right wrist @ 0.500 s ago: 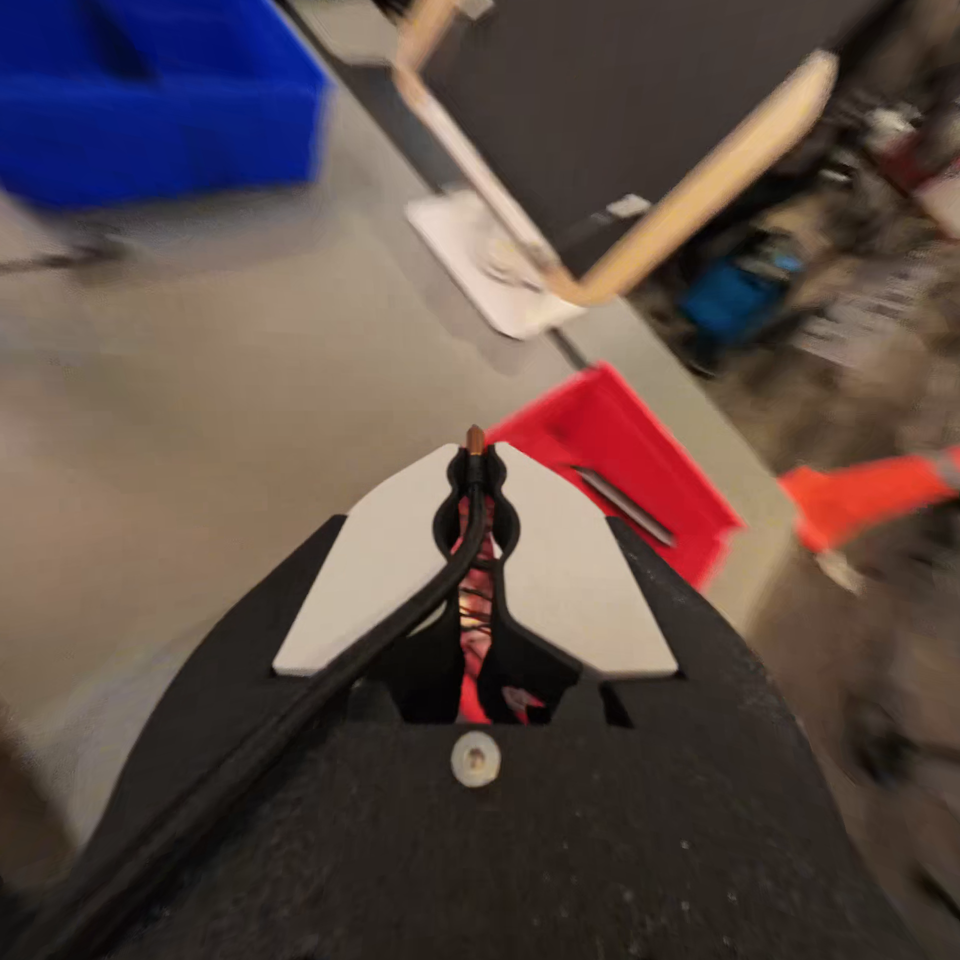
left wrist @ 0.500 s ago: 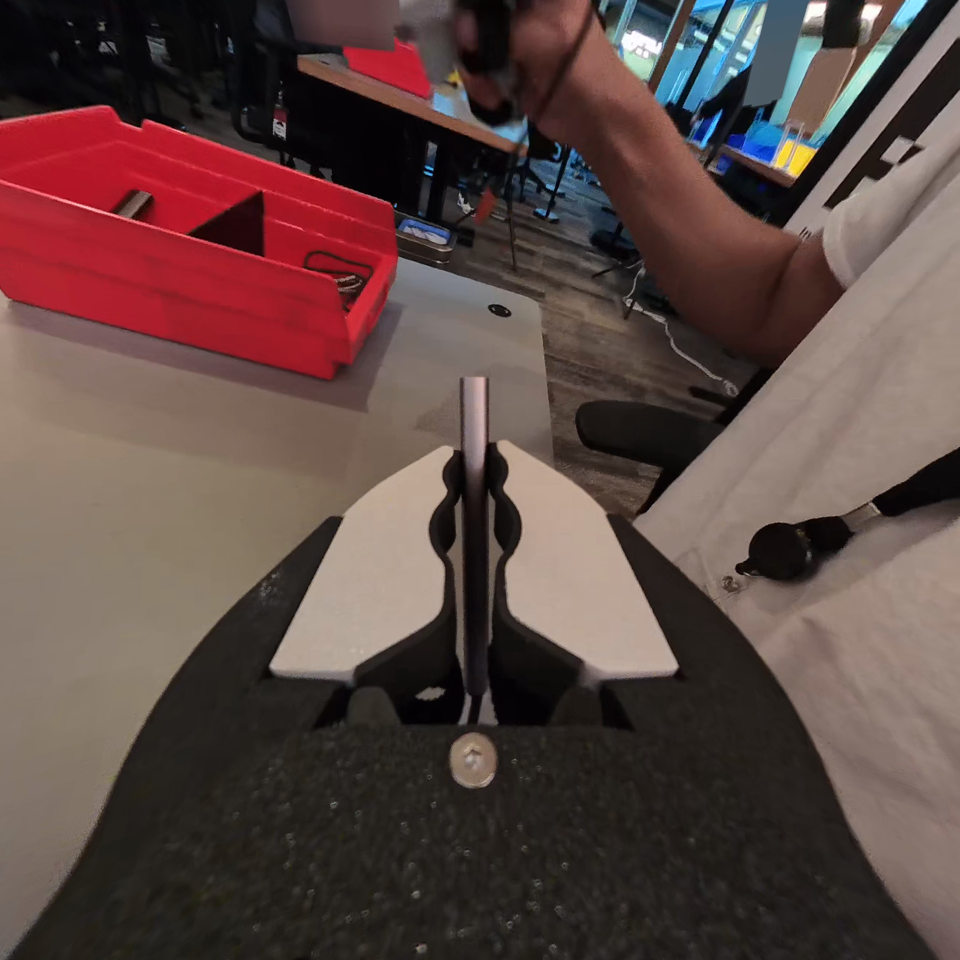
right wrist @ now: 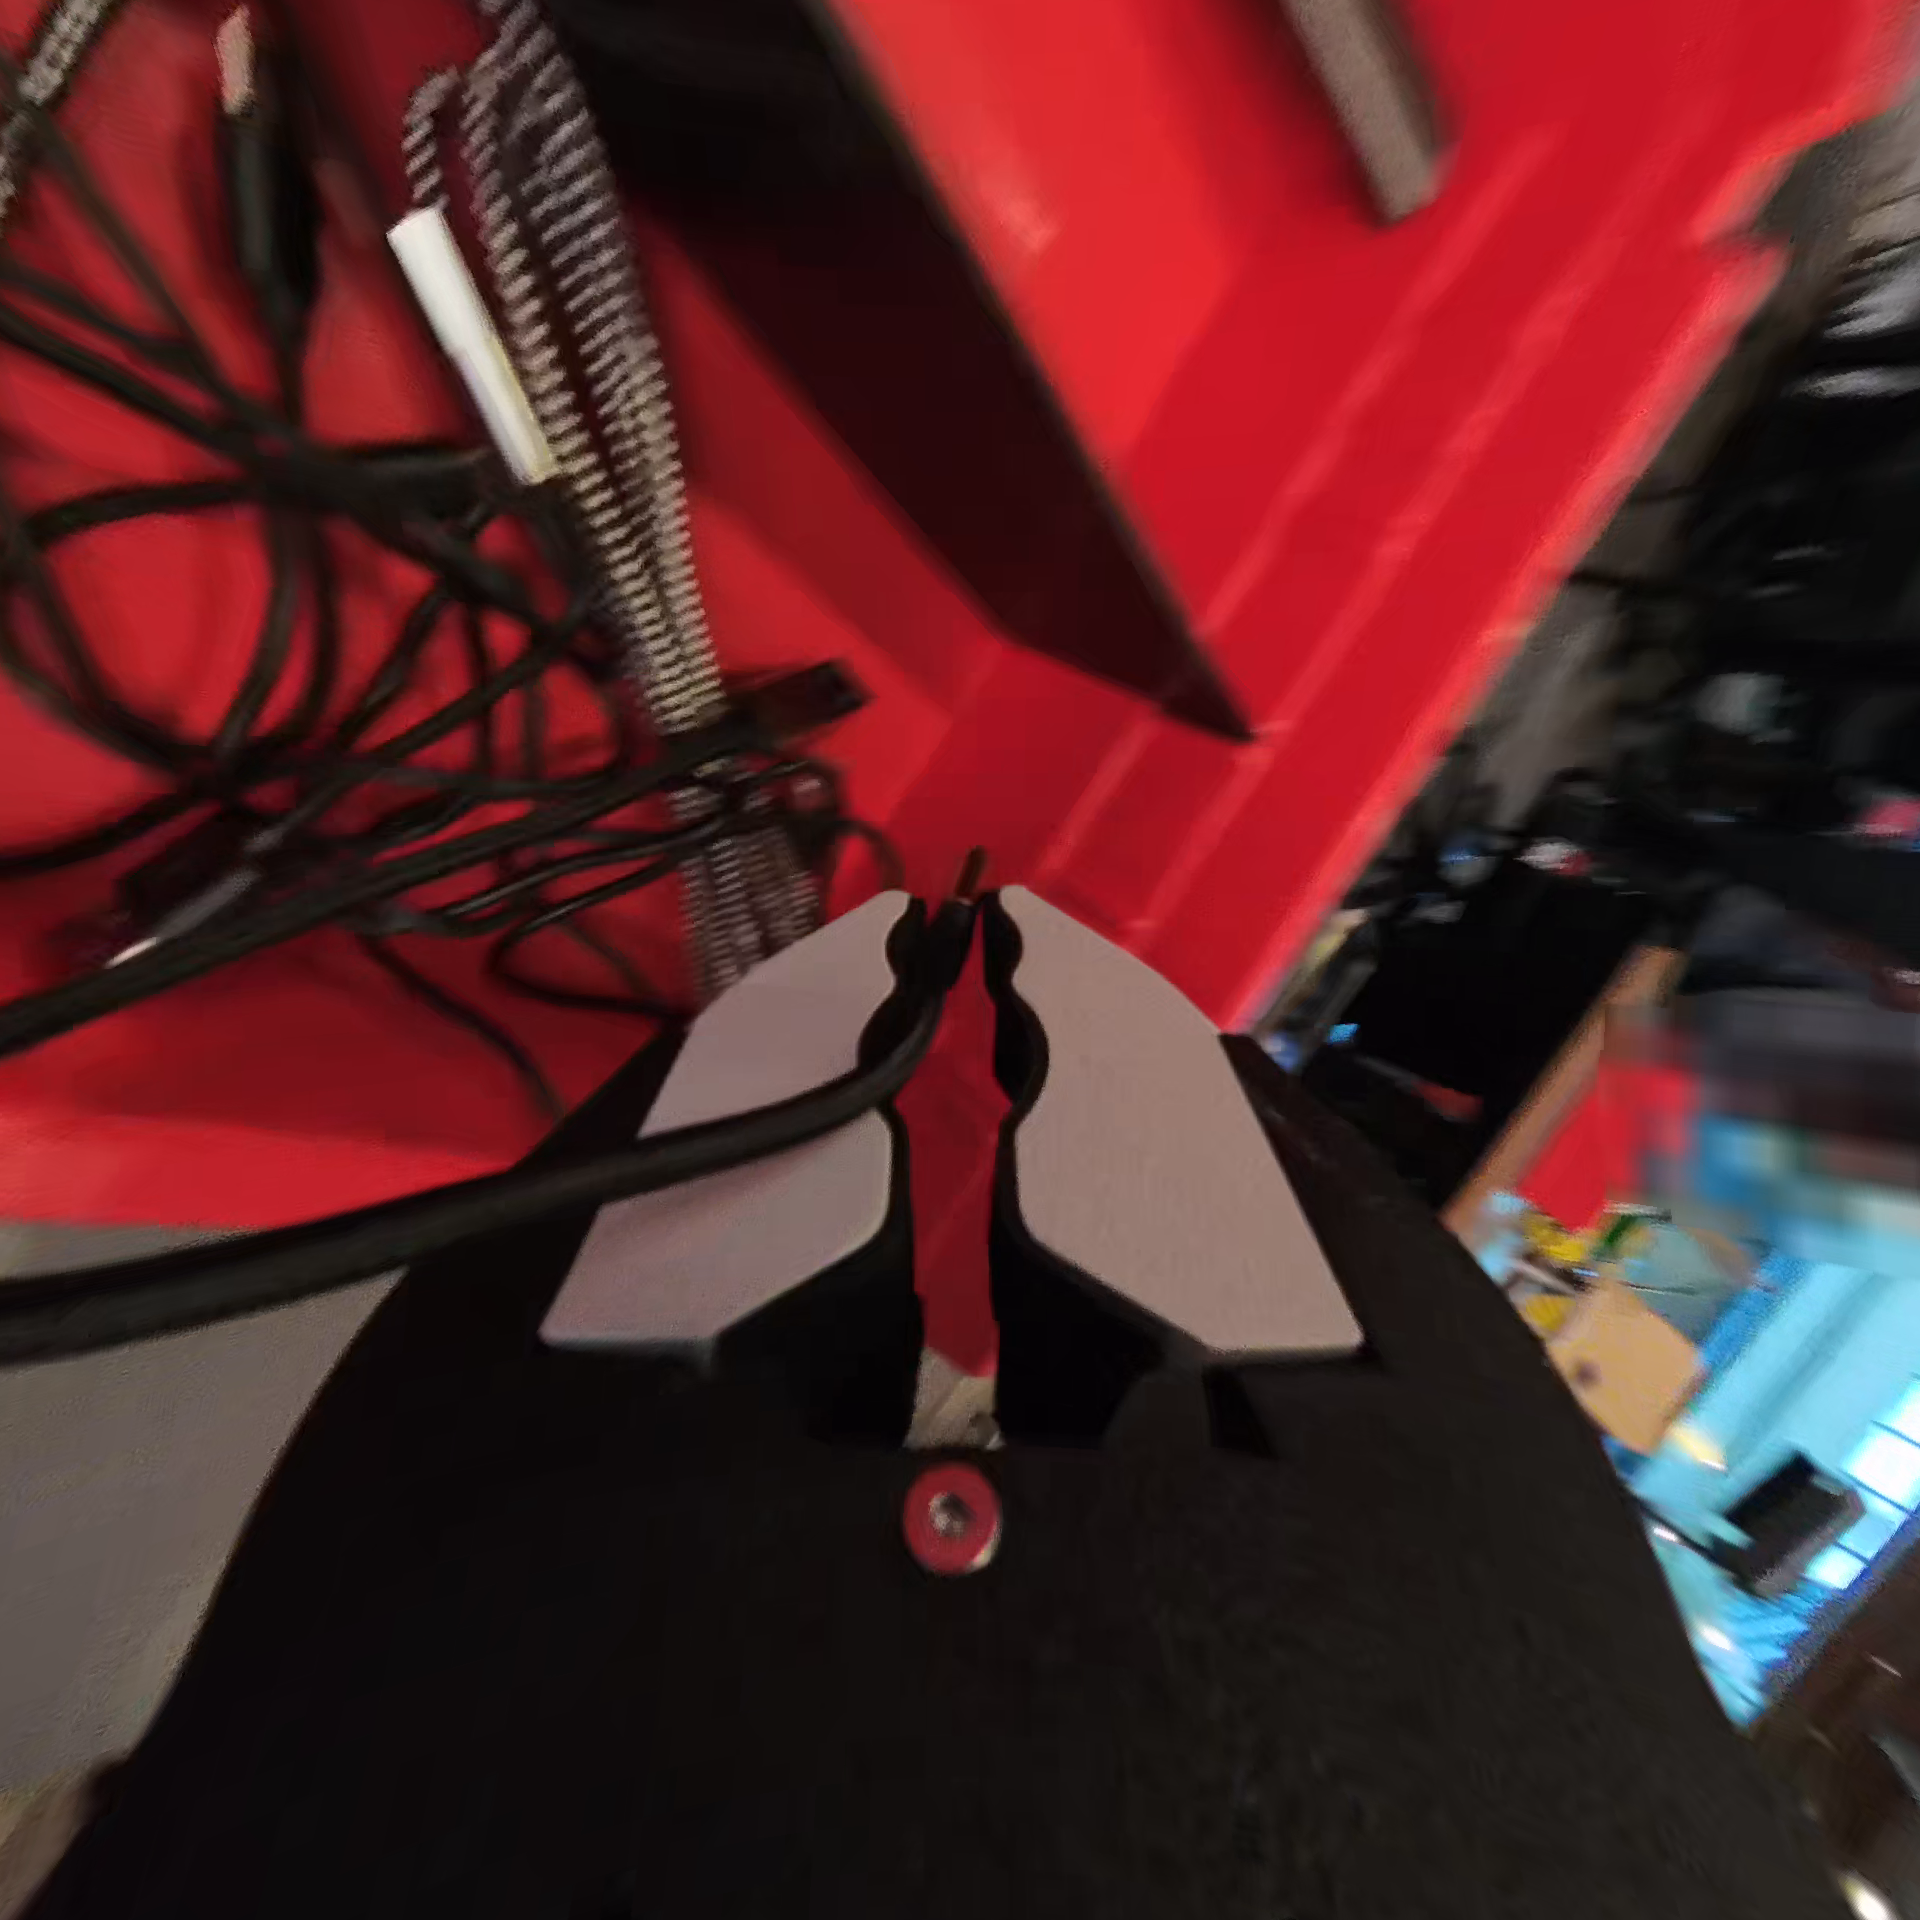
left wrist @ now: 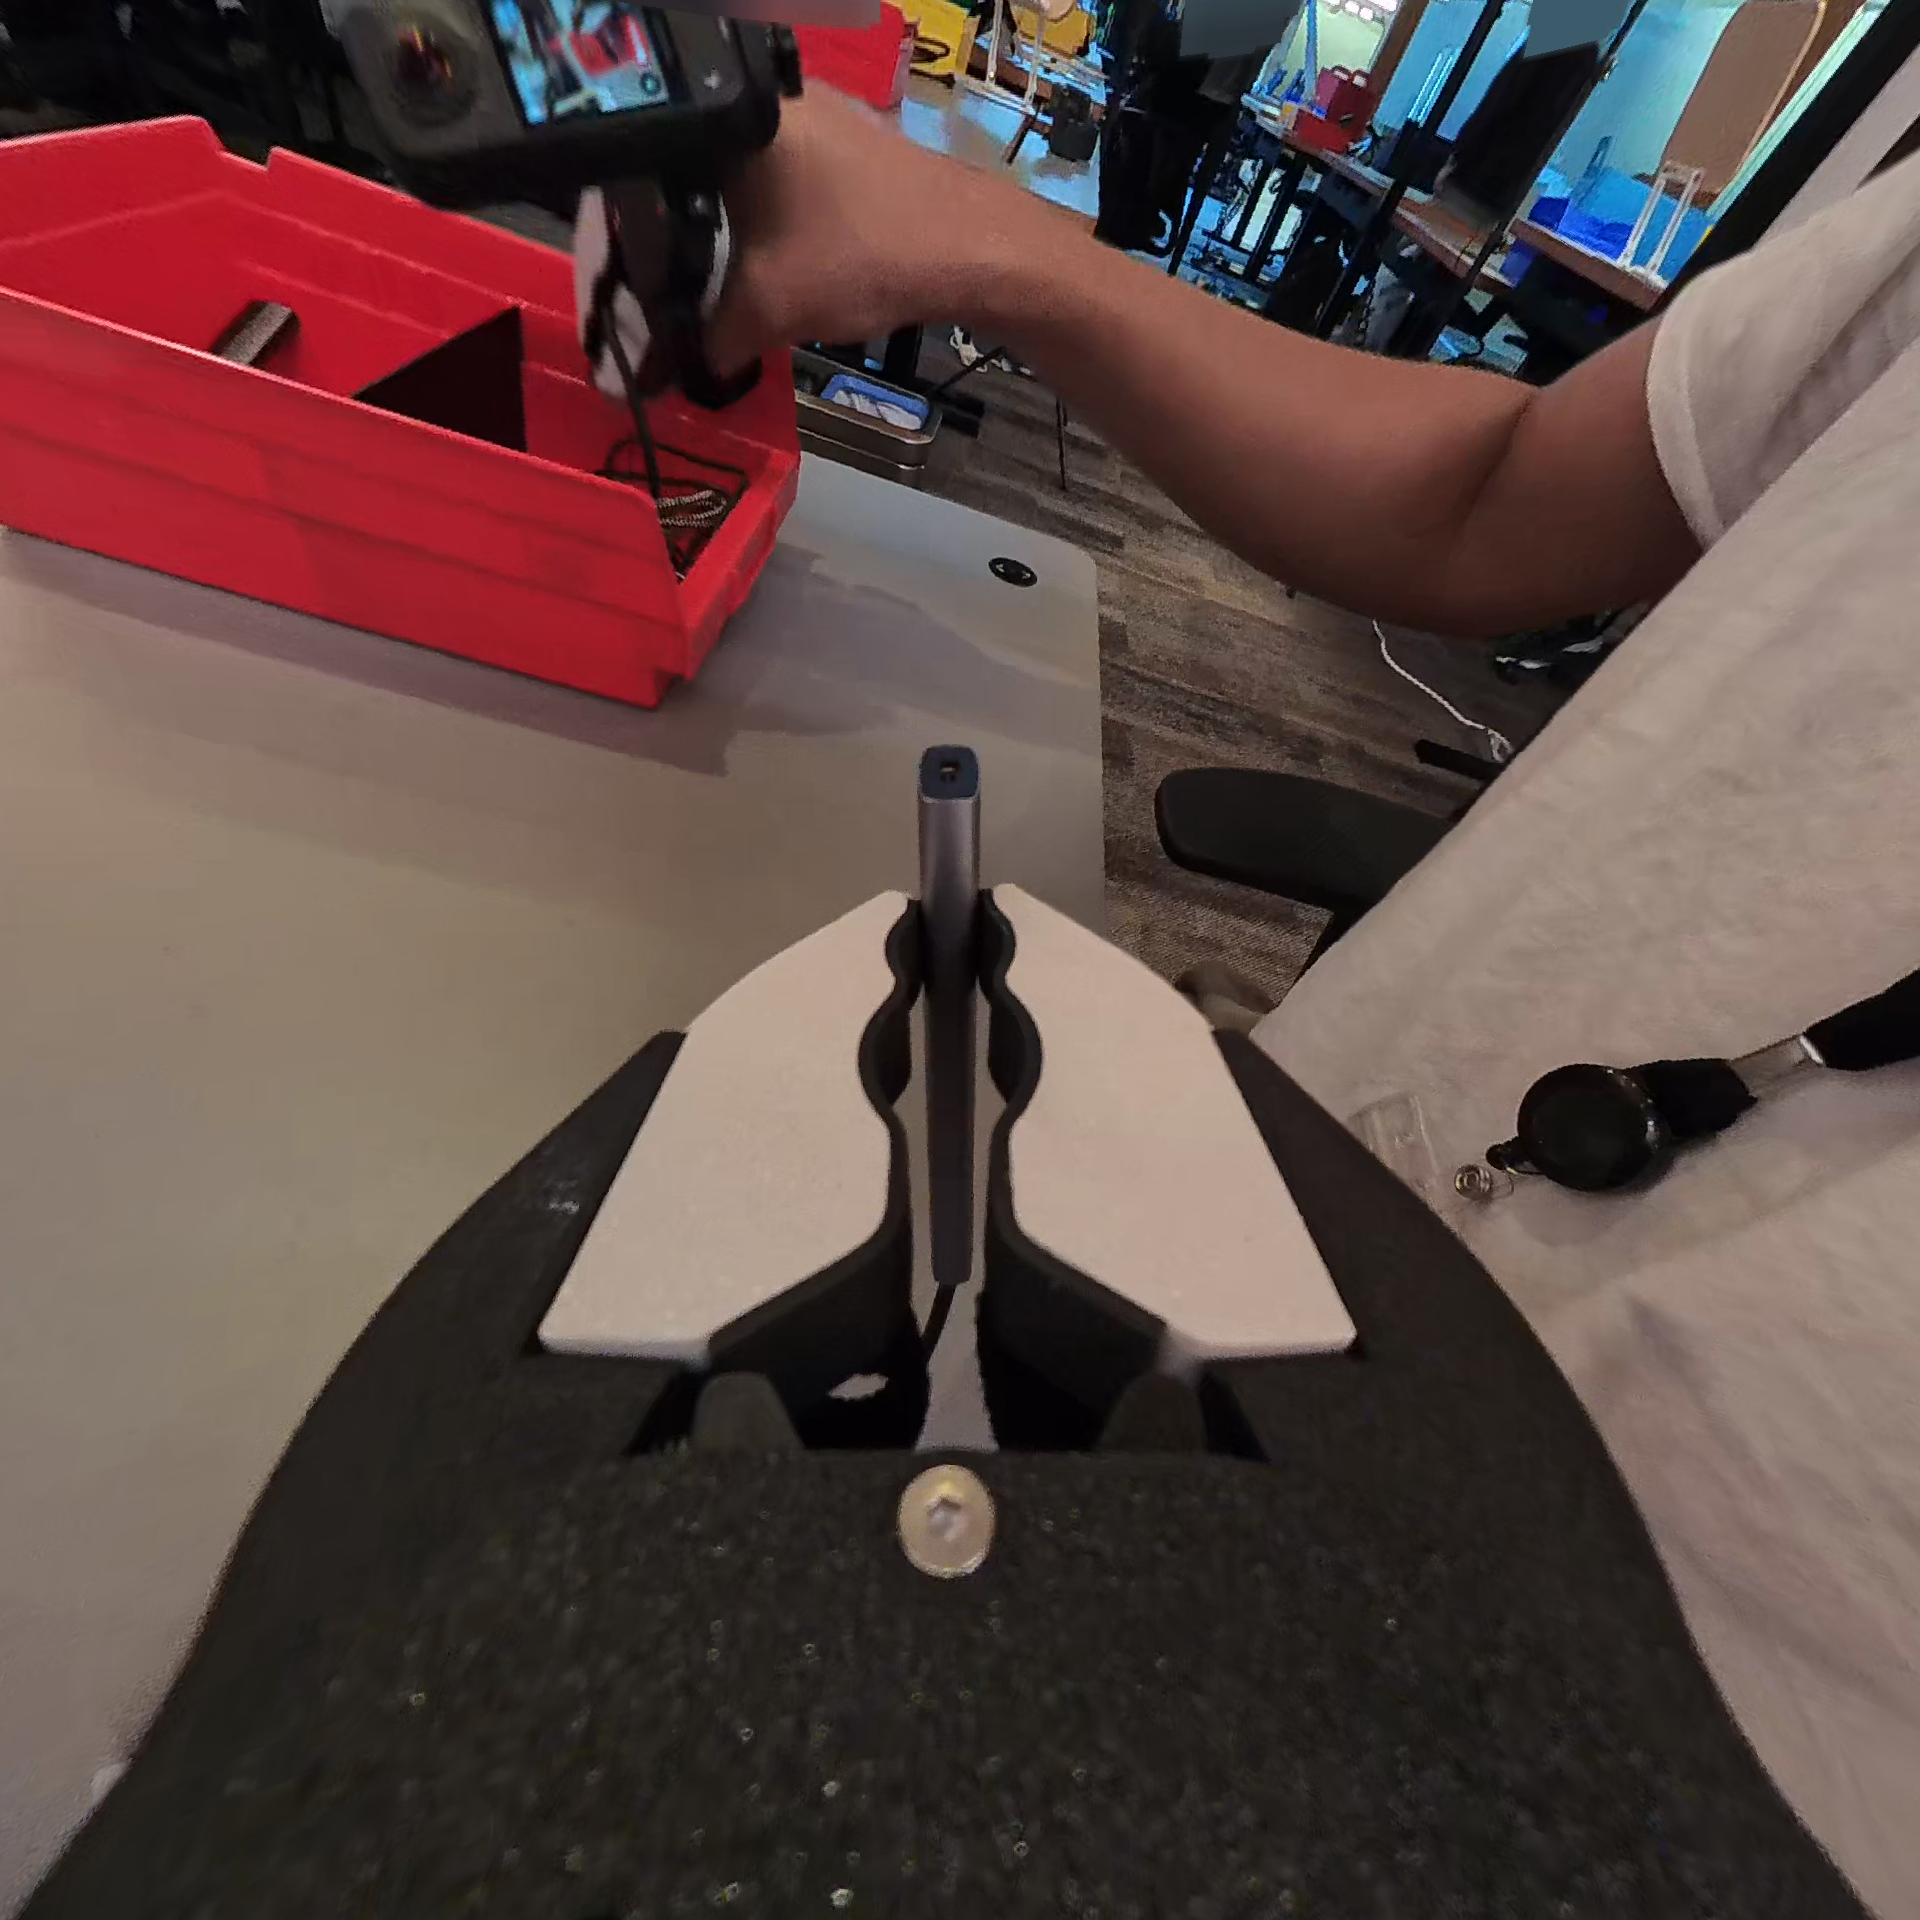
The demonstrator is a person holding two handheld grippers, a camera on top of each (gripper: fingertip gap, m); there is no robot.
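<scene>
My left gripper (left wrist: 948, 904) is shut on a slim grey adapter (left wrist: 945, 831) with a thin cable at its back, held above the grey table (left wrist: 312, 1039). A red bin (left wrist: 312, 499) stands at the far left. My right gripper (left wrist: 655, 353), in a person's hand, hangs over the bin's right compartment. In the right wrist view my right gripper (right wrist: 954, 902) is shut on a black cable (right wrist: 623, 1174). Its plug end pokes out past the fingertips. Below lies a tangle of black and braided cables (right wrist: 613, 468) on the red bin floor (right wrist: 1195, 416).
A black divider (right wrist: 883, 364) splits the bin; a grey stick-shaped part (left wrist: 255, 330) lies in the far compartment. The table's right edge is near, with a black chair (left wrist: 1278, 831) beyond. A person's arm (left wrist: 1247, 416) and white shirt (left wrist: 1662, 935) fill the right. One gripper's finger ends stand about 40 cm off the other's.
My right gripper has come down from high above the table to just over the bin's cable compartment, the black cable still in it. My left gripper has stayed put with the adapter.
</scene>
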